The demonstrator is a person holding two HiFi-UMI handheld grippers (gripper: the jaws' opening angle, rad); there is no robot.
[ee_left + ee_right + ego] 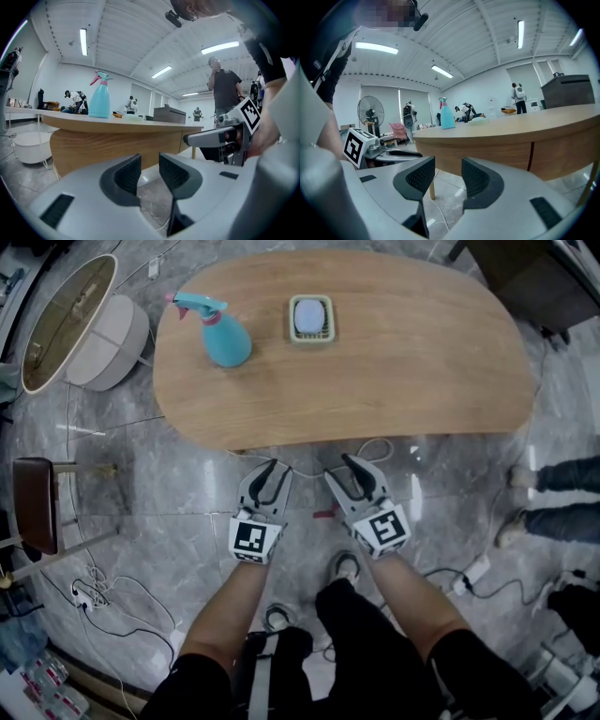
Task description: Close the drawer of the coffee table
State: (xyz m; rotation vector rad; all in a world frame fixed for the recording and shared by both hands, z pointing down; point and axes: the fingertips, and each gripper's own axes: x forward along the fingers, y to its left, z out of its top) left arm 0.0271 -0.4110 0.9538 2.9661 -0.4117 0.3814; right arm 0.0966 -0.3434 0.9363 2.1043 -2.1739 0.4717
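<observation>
Facing coffee table — only right gripper sees front seam.

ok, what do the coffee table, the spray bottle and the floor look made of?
The coffee table looks like wood or wood veneer with a matte finish: grain runs across the top and side panel. Laminate can't be ruled out. The spray bottle looks like smooth plastic, teal with a pink-tipped trigger head. The floor looks like polished stone or stone-look tile: grey veining, joint lines, glossy reflections.
</observation>
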